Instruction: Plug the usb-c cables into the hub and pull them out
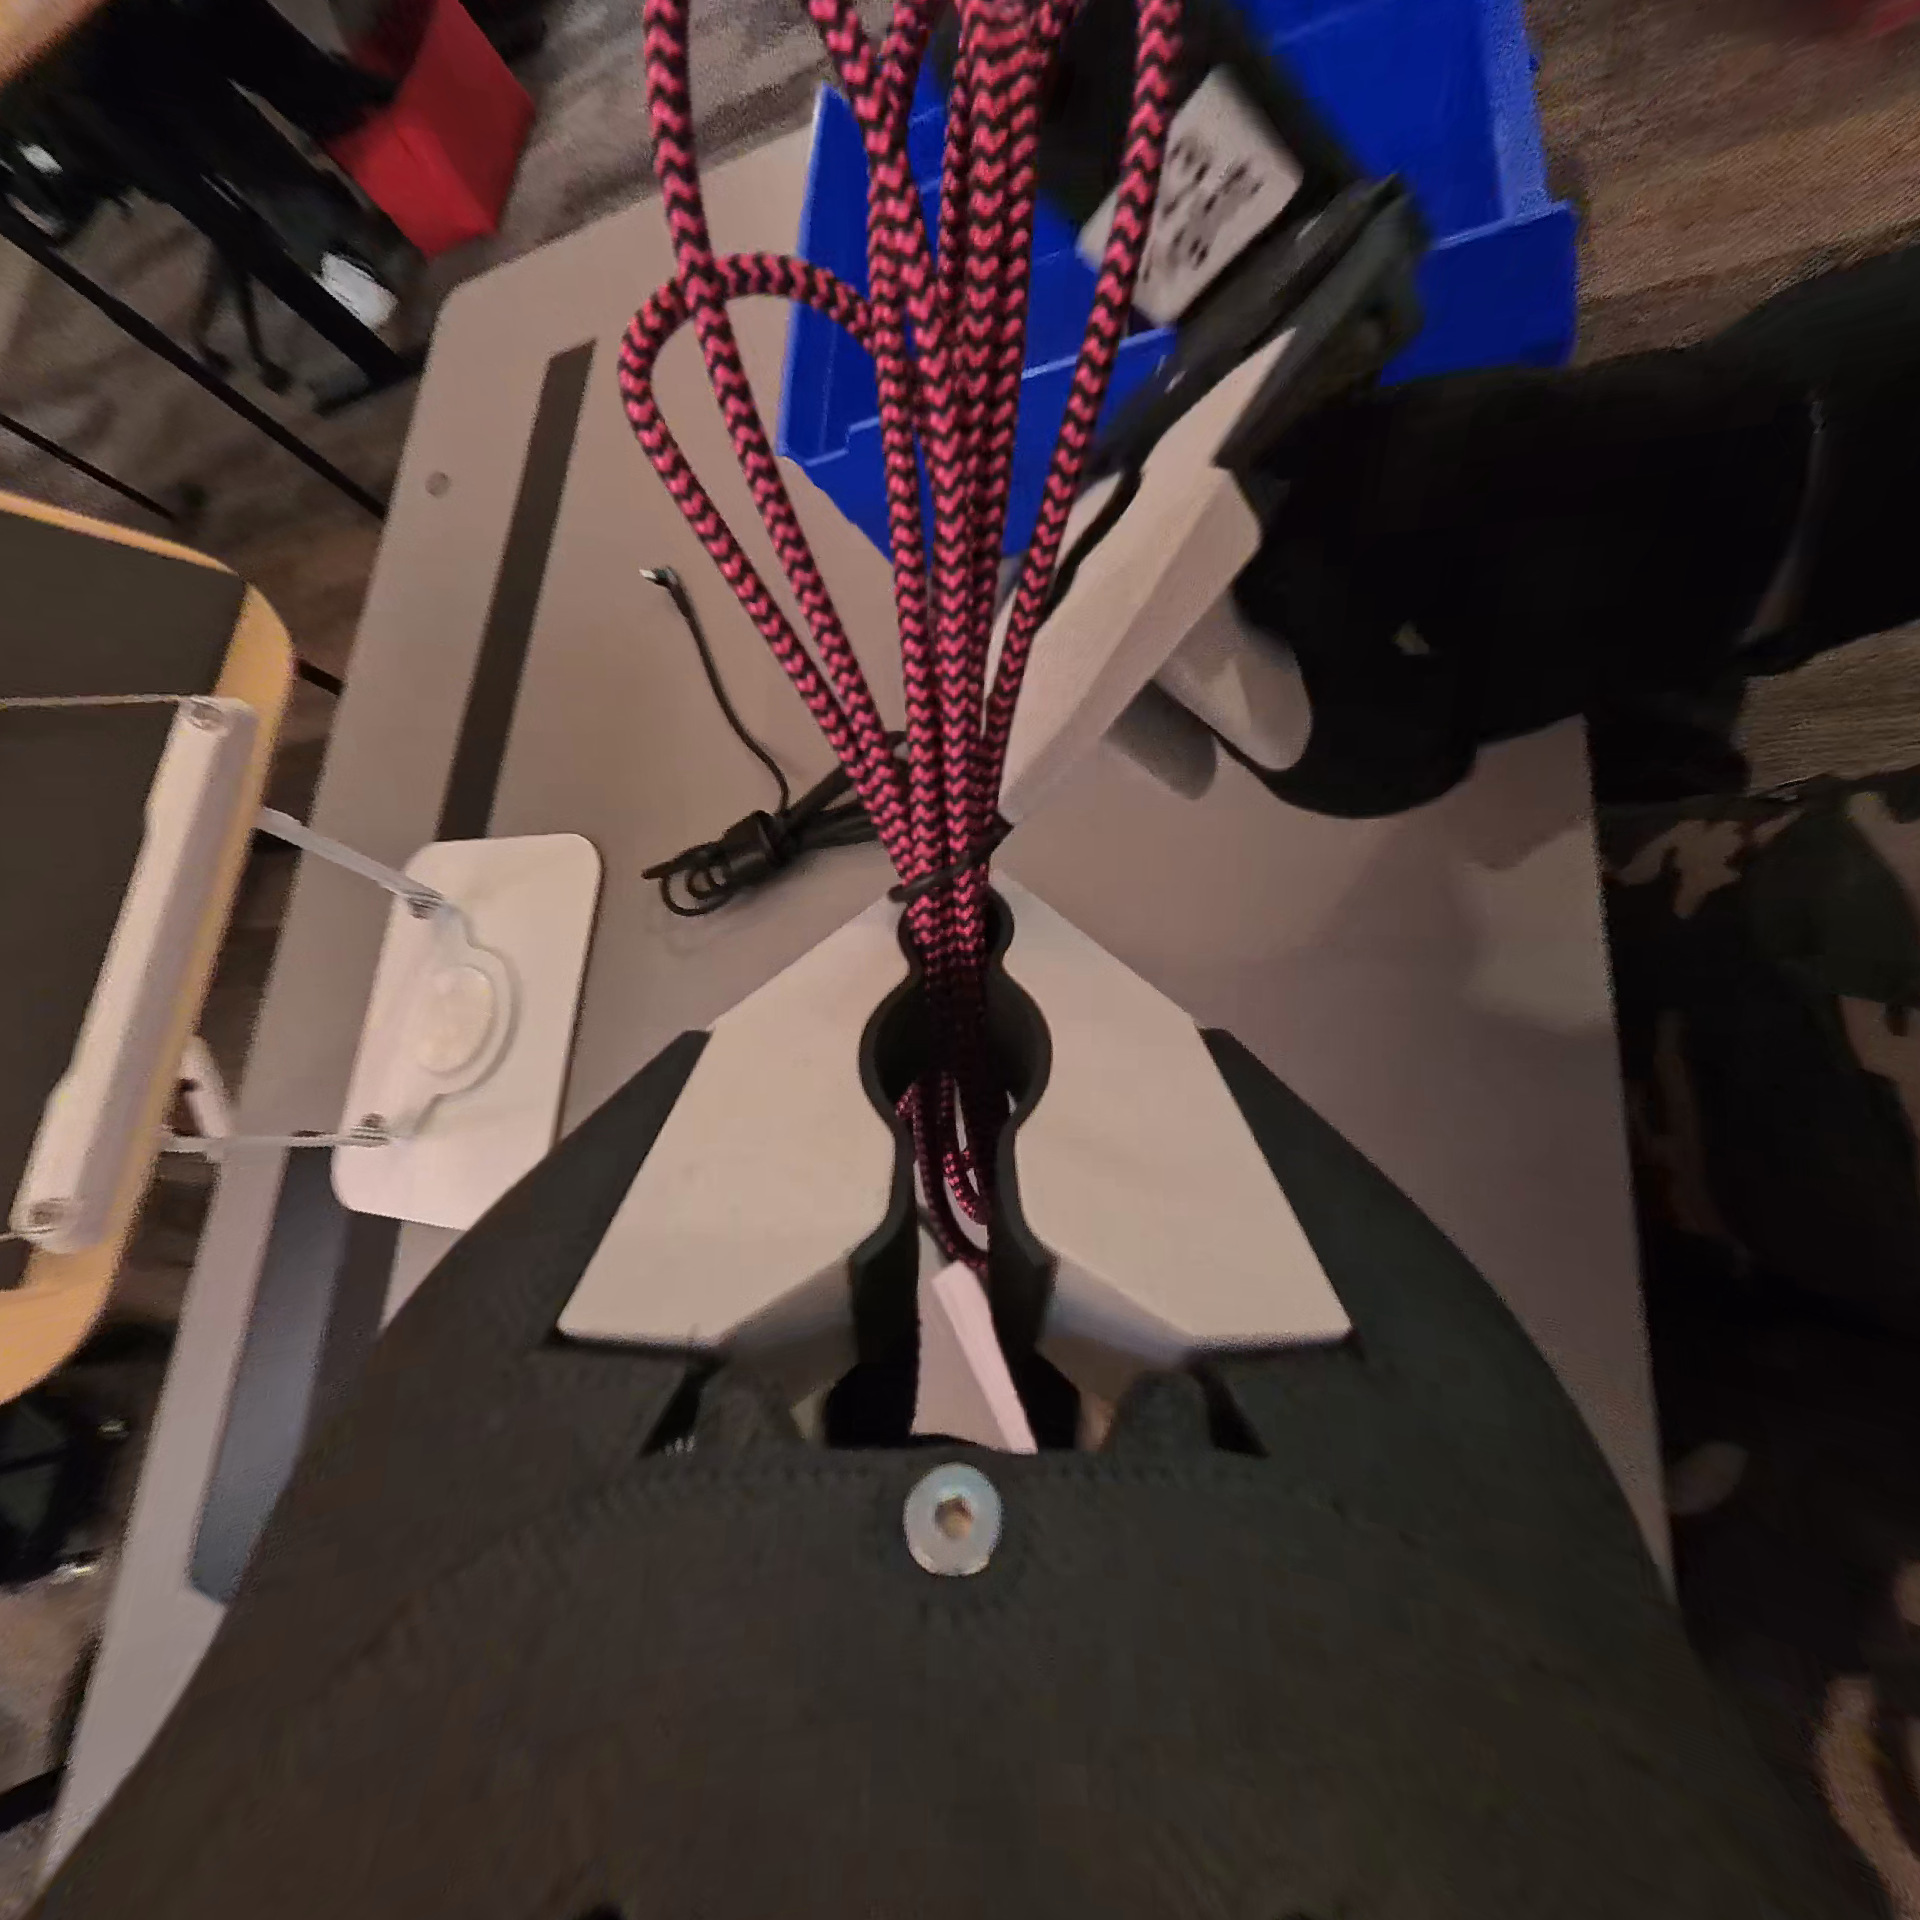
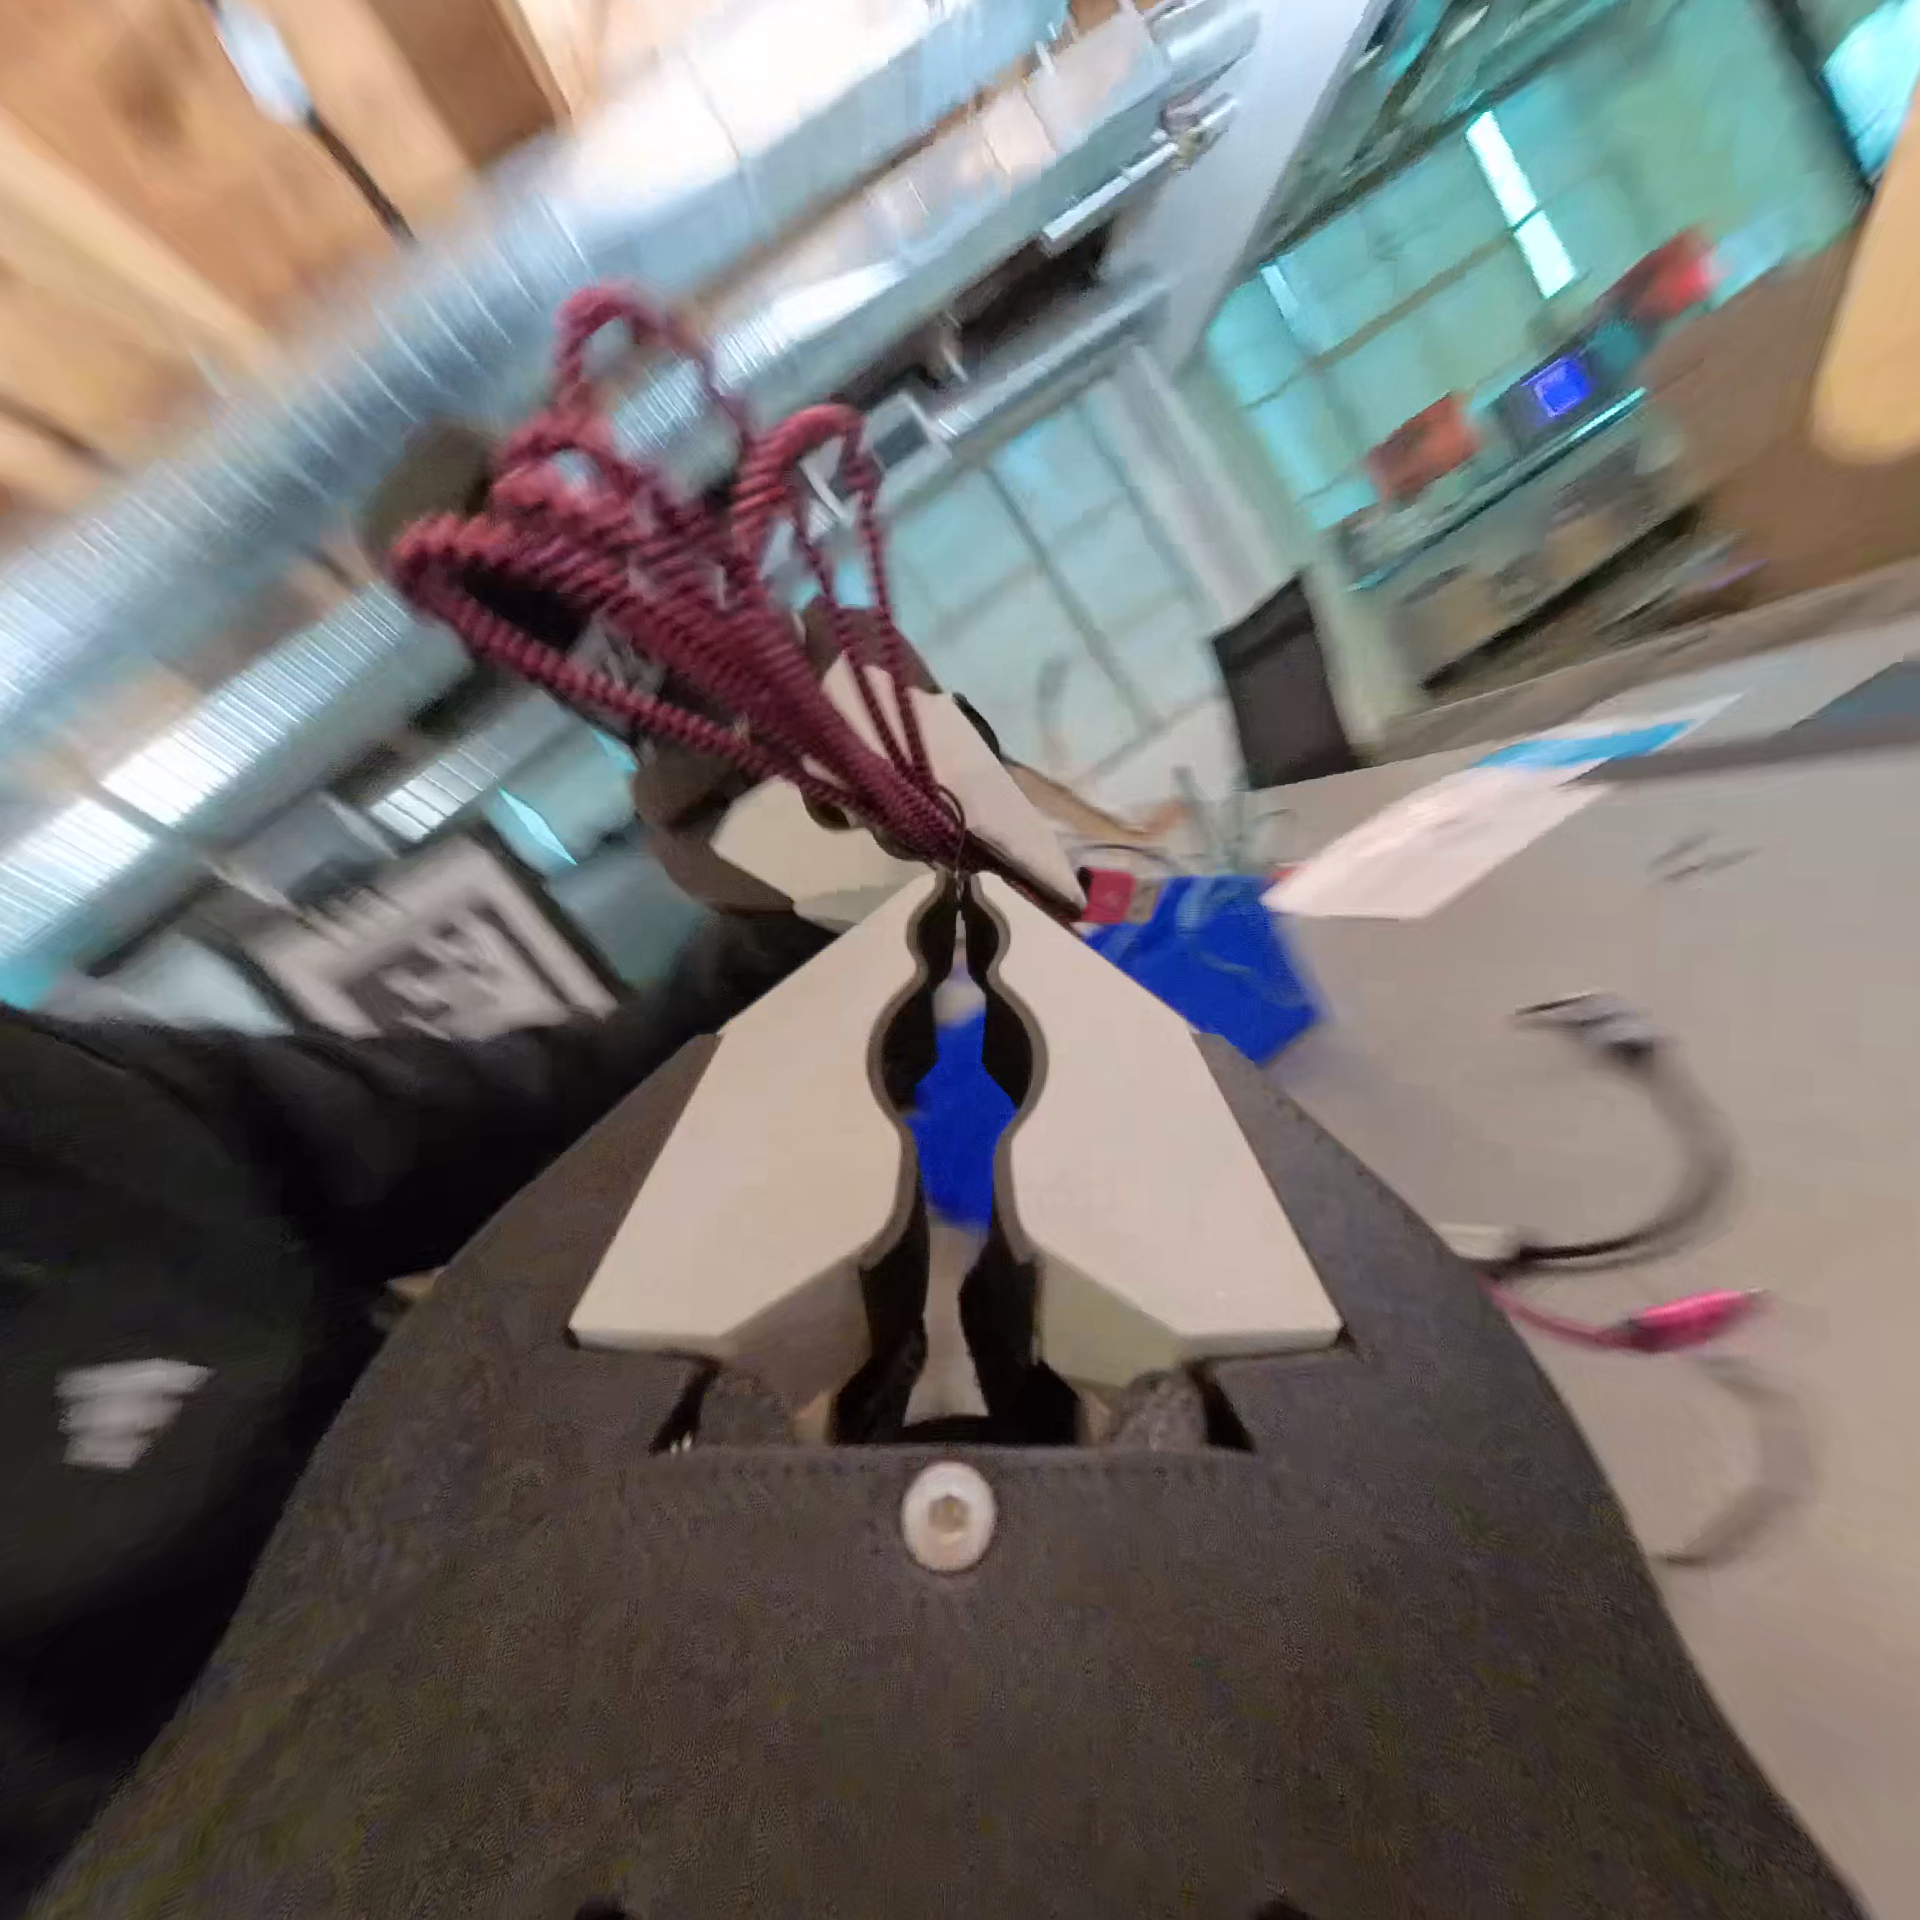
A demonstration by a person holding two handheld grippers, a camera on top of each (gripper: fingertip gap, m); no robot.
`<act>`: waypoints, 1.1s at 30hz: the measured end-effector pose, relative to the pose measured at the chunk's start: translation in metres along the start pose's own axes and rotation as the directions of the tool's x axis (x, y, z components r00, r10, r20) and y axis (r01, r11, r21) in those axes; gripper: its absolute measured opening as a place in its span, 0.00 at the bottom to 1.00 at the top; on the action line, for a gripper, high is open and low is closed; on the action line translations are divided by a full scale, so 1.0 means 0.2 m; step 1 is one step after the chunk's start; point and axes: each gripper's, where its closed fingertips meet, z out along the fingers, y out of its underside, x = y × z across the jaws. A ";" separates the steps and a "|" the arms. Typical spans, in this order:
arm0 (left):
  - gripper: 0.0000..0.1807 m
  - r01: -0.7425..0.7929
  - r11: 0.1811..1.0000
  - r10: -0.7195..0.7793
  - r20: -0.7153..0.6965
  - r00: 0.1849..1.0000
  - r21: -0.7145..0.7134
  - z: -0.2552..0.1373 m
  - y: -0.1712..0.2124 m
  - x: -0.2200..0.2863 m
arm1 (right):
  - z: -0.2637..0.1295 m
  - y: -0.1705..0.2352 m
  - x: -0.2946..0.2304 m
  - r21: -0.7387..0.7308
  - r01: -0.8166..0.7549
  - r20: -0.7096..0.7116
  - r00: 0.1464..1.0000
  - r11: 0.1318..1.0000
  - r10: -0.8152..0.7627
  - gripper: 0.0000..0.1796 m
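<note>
My left gripper (image 1: 951, 920) is shut on a bundle of pink-and-black braided cable (image 1: 935, 468), held above the grey table (image 1: 1299, 987). A thin black tie (image 1: 935, 883) binds the bundle just past my fingertips. My right gripper (image 2: 951, 883), held by a black-gloved hand (image 1: 1455, 582), comes in from the right (image 1: 1006, 821); its tips are closed on the tie at the bundle's neck. In the blurred right wrist view the cable loops (image 2: 623, 540) fan out beyond the left gripper (image 2: 935, 831). I cannot make out a hub.
A blue bin (image 1: 1455, 156) stands at the table's far side and also shows in the right wrist view (image 2: 1195, 977). A thin black cable (image 1: 727, 831) lies coiled on the table. A white plate with a clear bracket (image 1: 468, 1018) sits left. A pink connector (image 2: 1683, 1335) lies right.
</note>
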 end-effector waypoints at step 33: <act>0.01 0.326 0.944 -0.324 -0.345 0.881 -0.054 -0.01 0.03 0.12 | -0.01 0.06 -0.04 -0.552 0.784 0.039 -0.316 -0.284 -0.948 0.13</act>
